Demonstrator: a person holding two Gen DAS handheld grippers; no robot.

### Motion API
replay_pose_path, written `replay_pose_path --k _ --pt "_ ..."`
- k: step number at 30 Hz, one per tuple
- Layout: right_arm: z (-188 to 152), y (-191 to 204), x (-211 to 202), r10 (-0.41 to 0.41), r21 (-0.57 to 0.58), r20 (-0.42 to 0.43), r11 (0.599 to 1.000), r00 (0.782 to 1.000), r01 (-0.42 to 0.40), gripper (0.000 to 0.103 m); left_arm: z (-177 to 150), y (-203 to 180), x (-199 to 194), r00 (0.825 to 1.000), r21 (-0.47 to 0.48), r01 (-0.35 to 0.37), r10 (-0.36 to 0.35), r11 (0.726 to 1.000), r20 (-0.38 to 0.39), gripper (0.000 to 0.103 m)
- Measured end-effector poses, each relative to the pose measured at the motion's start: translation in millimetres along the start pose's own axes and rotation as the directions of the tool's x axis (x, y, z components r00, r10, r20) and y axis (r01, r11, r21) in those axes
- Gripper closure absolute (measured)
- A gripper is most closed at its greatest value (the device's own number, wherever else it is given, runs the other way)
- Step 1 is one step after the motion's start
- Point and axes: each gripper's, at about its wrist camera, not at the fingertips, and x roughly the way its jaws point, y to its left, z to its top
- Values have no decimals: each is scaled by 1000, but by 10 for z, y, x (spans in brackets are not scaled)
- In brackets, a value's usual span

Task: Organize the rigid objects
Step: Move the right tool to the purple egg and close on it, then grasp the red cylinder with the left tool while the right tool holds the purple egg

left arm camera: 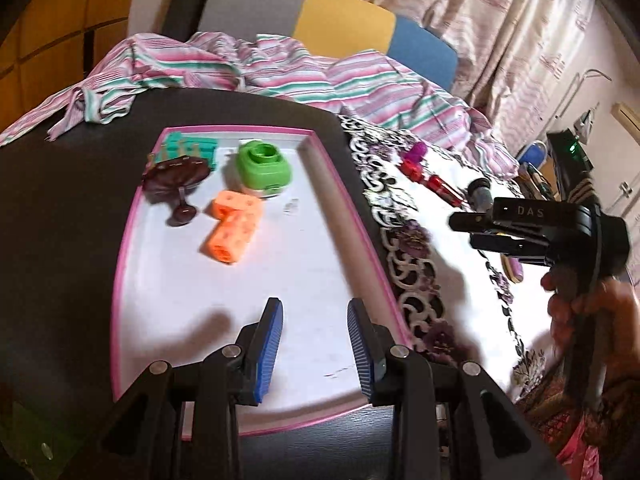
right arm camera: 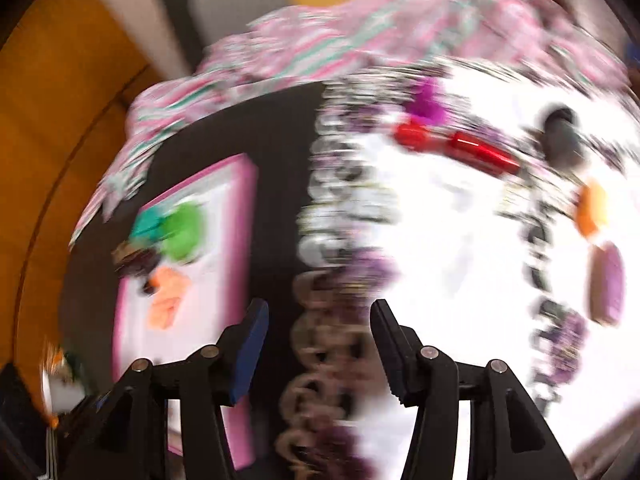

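Observation:
A pink-rimmed white tray (left arm camera: 345, 184) on the dark table holds an orange pair of cubes (left arm camera: 232, 224), a green lidded piece (left arm camera: 262, 164), a teal piece (left arm camera: 192, 148) and a dark brown stand (left arm camera: 176, 176). My left gripper (left arm camera: 316, 308) hangs open over the tray's near end, nothing between its blue pads. On the white cloth to the right lie red pieces (left arm camera: 436, 184), a purple piece (left arm camera: 418, 150) and a dark cylinder (left arm camera: 482, 194). My right gripper (right arm camera: 320, 308), also seen as the right gripper (left arm camera: 462, 232), is open and empty above the cloth's lace edge. The right wrist view is heavily blurred.
A striped pink and green garment (left arm camera: 280, 68) is heaped along the table's far edge, with a grey, yellow and blue chair back (left arm camera: 340, 20) behind it. An orange object (right arm camera: 592, 210) and a purple oblong (right arm camera: 606, 284) lie at the cloth's right. A curtain (left arm camera: 500, 20) hangs beyond.

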Motion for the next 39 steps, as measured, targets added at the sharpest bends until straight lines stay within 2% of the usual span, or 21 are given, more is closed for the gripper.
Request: replay_pose_path --k 3,6,8,11,14,17,21,23,29,32,34,39 --pt "135 -567 -132 -68 154 24 986 997 64 49 -5 -123 37 1000 28 15 -15 999 -9 70" --pt "263 -1158 -304 -153 305 53 943 987 130 48 -8 -238 71 999 49 30 -29 998 -19 70" --pt "330 -1452 -362 -246 353 39 910 969 217 43 -3 -303 85 999 62 38 -36 997 -21 70" --pt "378 -1808 -368 -306 414 -3 866 952 280 43 13 -417 103 999 90 42 -41 995 -23 70" --pt "375 -1998 -252 -262 442 -67 857 963 264 43 30 -502 104 999 110 47 -44 993 -24 70" --pt "348 -1995 -132 -244 424 -108 866 964 266 43 57 -543 114 999 117 47 -44 992 -25 70" --pt "287 -1964 -93 -263 406 -101 870 960 281 49 98 -594 132 999 131 47 -43 990 -33 70" --pt "292 -1944 -87 -274 385 -82 878 958 284 57 128 -637 149 998 139 46 -41 989 -37 70" --pt "313 -1888 -59 -163 389 5 909 987 148 59 261 -879 248 998 185 56 -47 981 -51 69" --pt "299 -1846 -66 -119 383 30 918 992 99 61 405 -1091 384 996 224 62 -47 973 -72 69" --pt "286 -1827 -91 -76 384 47 922 996 52 65 504 -1224 486 995 250 71 -52 965 -82 61" --pt "316 -1779 -73 16 383 68 923 998 -41 71 840 -1608 906 985 283 124 -83 951 -151 60"
